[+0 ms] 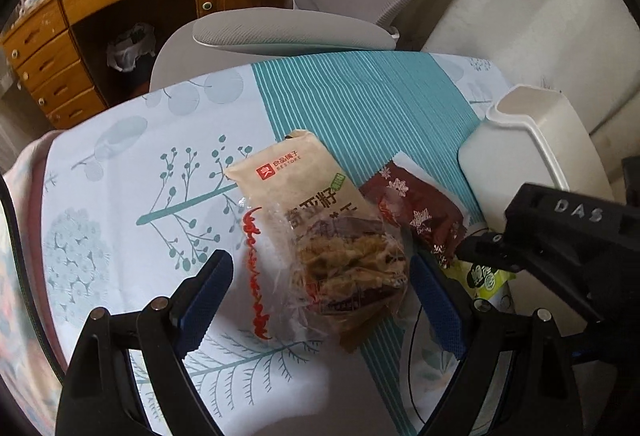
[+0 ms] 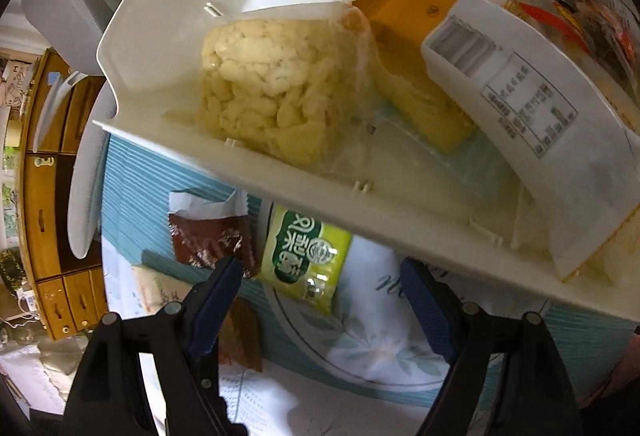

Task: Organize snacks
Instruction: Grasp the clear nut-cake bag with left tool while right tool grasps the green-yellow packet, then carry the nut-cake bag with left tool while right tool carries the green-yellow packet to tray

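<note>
Crinkled beige snack packet [image 1: 316, 232], clear window showing crisps.

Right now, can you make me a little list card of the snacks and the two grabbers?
left gripper: open, around the beige snack pack
right gripper: open, over the green snack pack
dark red packet: on the tablecloth, beside the beige pack
white bin: already holds a pale puffed snack bag
</note>
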`<move>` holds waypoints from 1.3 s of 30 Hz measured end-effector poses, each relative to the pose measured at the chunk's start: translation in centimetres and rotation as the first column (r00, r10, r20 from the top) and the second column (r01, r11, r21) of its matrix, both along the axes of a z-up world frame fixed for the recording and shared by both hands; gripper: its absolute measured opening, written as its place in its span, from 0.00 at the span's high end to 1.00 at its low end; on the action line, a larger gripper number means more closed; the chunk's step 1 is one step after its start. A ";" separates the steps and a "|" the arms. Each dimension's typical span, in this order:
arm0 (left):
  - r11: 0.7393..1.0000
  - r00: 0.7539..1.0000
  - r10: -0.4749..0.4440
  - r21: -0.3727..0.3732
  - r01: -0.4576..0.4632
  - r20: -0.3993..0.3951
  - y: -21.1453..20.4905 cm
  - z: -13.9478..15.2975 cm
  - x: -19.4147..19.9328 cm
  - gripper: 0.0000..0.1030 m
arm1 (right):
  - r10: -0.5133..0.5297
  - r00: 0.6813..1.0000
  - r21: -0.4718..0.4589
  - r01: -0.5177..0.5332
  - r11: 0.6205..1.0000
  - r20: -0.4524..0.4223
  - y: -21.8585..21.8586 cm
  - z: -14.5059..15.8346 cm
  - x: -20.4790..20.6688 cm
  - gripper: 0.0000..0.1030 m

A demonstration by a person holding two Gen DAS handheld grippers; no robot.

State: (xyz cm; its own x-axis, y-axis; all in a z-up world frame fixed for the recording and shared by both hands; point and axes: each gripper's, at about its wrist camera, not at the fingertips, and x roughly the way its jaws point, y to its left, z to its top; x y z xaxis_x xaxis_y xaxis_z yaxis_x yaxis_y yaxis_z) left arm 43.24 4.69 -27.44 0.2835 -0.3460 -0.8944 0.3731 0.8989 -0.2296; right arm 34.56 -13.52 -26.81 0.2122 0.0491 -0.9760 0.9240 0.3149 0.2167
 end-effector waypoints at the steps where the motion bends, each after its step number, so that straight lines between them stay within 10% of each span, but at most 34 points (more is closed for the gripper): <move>1: 1.000 1.000 0.005 -0.009 -0.005 -0.003 0.2 -0.1 0.1 0.13 | 0.006 1.000 -0.004 -0.006 1.000 -0.007 0.1 -0.1 0.2 0.20; 8: 0.997 1.000 0.023 -0.076 -0.023 -0.008 1.4 -0.1 0.1 0.27 | 0.047 0.998 -0.055 -0.049 0.997 -0.039 0.7 0.1 1.3 0.26; 16: 0.996 1.000 0.013 -0.090 -0.011 0.020 2.4 0.8 -0.7 0.39 | 0.120 0.991 -0.066 -0.123 0.990 -0.052 1.2 0.1 2.2 0.55; 39: 0.993 0.991 0.110 -0.025 -0.112 -0.077 10.6 4.6 -11.3 0.44 | 0.282 0.958 0.065 -0.278 0.958 -0.054 5.1 1.3 -4.9 0.57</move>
State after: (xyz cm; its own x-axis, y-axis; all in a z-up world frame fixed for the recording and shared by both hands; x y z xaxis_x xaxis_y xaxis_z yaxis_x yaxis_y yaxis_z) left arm 31.93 15.26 -22.86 0.2541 -0.3425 -0.9045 0.2524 0.9263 -0.2799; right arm 29.69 -8.43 -25.49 0.1214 0.1531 -0.9807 0.8129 0.5516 0.1867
